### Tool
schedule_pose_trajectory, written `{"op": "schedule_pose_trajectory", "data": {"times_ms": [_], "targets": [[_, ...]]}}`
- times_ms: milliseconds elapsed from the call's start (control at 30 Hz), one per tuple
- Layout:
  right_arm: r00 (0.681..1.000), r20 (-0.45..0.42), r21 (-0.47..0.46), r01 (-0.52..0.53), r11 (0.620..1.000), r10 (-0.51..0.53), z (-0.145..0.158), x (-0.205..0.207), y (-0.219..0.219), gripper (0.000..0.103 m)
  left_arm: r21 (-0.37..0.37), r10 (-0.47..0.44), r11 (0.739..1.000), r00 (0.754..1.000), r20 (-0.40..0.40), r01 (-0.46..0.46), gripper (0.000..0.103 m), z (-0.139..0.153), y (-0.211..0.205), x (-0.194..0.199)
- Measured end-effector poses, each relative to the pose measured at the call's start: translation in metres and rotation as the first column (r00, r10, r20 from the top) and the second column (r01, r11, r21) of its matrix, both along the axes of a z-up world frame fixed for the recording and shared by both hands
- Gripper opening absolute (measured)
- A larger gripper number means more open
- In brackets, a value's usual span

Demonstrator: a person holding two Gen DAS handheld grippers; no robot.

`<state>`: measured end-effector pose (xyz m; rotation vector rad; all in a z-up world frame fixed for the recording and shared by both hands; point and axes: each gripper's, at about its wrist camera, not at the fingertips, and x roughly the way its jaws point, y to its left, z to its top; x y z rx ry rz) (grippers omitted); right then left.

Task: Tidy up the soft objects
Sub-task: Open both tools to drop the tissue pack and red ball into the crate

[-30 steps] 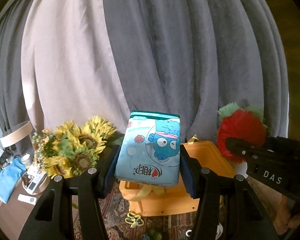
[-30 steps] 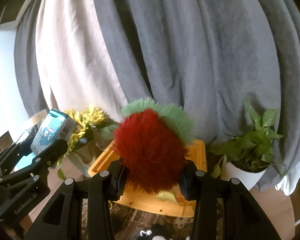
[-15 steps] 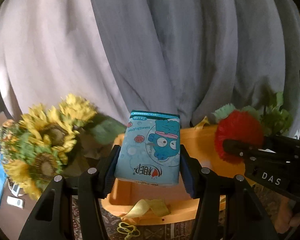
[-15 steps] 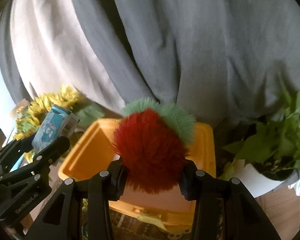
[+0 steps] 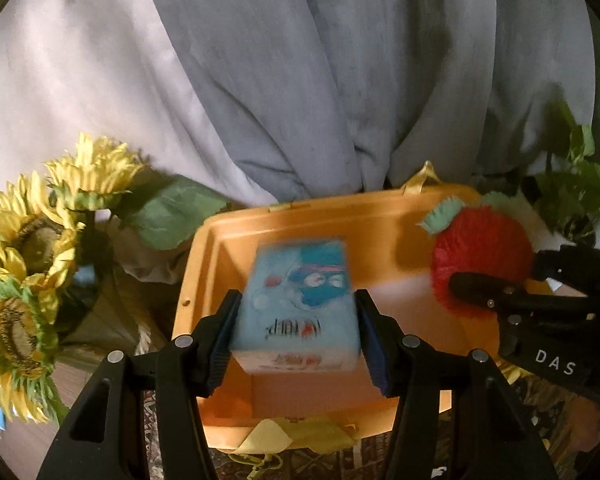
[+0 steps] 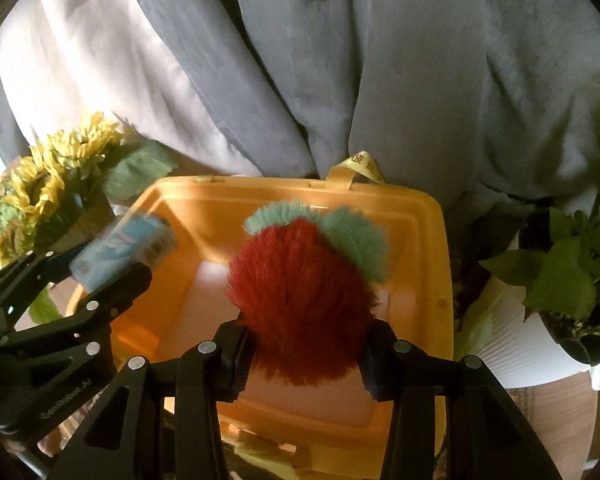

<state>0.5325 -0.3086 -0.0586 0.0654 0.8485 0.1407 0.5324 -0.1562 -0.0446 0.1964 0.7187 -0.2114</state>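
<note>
A: Where is the pack?

B: Pinched between the two fingers of the left gripper, held above the open bin. Its print is blurred; only a blue cartoon face and some smeared lettering come through.

A: And the plush?

B: The right gripper squeezes it from both sides, also over the bin. Red fur with green tufts on top. Its lower part is hidden behind the fingers, so whether it touches the bin floor I cannot tell.

A: Does each gripper show in the other view?

B: Yes. In the left wrist view the right gripper comes in from the right edge, cut off, one finger lying across the plush. In the right wrist view the left gripper enters from the lower left with the pack tilted and blurred.

A: What surrounds the bin?

B: A yellow strap stands up at its far rim. Sunflowers sit to the left, partly cut off by the frame. A potted plant in a white pot stands to the right. Grey and pale curtains hang behind everything. A patterned rug shows below the bin, mostly hidden by the gripper.
</note>
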Motion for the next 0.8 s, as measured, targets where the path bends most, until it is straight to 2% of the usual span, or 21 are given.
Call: {"op": "schedule_pose_trajectory", "data": {"times_ms": [100,367,433,633,800], "targets": [[1.0,-0.015,-0.001,0.001,1.0,-0.001,-0.003,0.003,-0.001,0.053,0.013,-0.007,1.0,1.0,-0.01,0.007,0.067,-0.005,-0.002,0.003],[0.999,-0.001,-0.005,0.035,0.999,-0.036,0.0,0.0,-0.005,0.054,0.001,0.008,1.0,1.0,-0.015,-0.008,0.073,-0.005,0.001,0.004],[0.998,0.014,0.004,0.054,0.999,-0.054,0.005,-0.006,-0.009,0.058,-0.006,0.013,1.0,1.0,-0.008,-0.013,0.076,-0.002,0.002,-0.001],[0.992,0.089,0.013,0.089,0.996,-0.09,0.028,-0.031,-0.009,0.062,-0.026,0.048,0.999,0.997,0.064,-0.046,0.088,0.017,0.008,-0.027],[0.978,0.18,0.008,0.109,0.994,-0.109,0.052,-0.061,-0.006,0.072,-0.043,0.071,0.997,0.987,0.142,-0.066,0.094,0.039,0.013,-0.057]]}}
